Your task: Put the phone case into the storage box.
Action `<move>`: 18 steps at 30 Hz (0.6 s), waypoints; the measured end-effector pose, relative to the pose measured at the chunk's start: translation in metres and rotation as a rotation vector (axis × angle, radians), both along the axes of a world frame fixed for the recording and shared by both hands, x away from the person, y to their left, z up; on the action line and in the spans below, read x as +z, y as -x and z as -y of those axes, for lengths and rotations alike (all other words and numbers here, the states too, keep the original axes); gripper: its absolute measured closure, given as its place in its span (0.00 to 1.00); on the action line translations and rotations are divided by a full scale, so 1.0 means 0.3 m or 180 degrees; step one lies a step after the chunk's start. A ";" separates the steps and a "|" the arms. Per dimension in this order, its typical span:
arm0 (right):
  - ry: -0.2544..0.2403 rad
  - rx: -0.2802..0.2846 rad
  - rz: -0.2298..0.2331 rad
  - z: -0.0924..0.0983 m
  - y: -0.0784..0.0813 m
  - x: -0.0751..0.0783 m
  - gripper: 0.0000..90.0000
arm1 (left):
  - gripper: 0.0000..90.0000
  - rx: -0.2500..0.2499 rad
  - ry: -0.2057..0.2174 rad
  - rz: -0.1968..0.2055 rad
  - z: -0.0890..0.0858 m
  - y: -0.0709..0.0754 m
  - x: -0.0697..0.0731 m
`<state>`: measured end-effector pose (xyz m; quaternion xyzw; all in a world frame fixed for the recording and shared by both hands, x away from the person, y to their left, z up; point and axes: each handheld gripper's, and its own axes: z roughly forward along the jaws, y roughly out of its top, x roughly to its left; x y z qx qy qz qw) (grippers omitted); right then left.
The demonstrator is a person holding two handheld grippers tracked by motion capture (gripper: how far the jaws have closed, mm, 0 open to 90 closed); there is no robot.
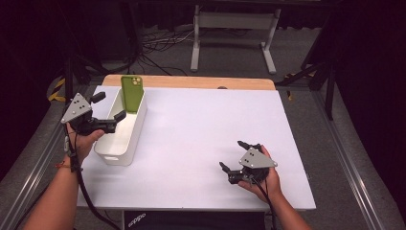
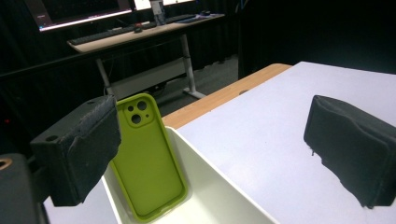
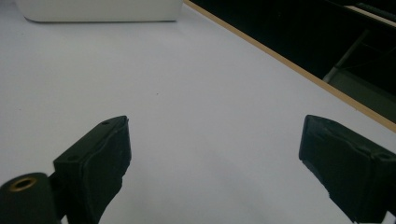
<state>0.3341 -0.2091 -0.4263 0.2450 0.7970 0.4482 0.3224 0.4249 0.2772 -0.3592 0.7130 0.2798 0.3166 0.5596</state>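
Observation:
A green phone (image 1: pixel 132 92) in a case stands upright against the far end of a white bin (image 1: pixel 111 152) at the table's left. My left gripper (image 1: pixel 109 106) hovers open at the bin's left wall, with nothing between its jaws. In the left gripper view the phone (image 2: pixel 148 163) leans inside the bin (image 2: pixel 219 196), camera lenses at the top, between and beyond my wide-apart pads (image 2: pixel 81 154). My right gripper (image 1: pixel 233 155) rests open on the table near the front right, held by a hand. Its pads (image 3: pixel 100 158) frame bare white tabletop.
The white table (image 1: pixel 201 124) has a wooden strip (image 1: pixel 191 82) along its far edge. Beyond it, a desk frame (image 1: pixel 234 28) and cables lie on the grey floor. A desk with a keyboard (image 2: pixel 107 35) stands in the background of the left gripper view.

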 end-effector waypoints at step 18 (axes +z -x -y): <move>0.0001 0.0022 0.0044 0.001 0.008 0.009 0.11 | 0.06 -0.0169 -0.0057 0.0078 0.042 0.062 -0.007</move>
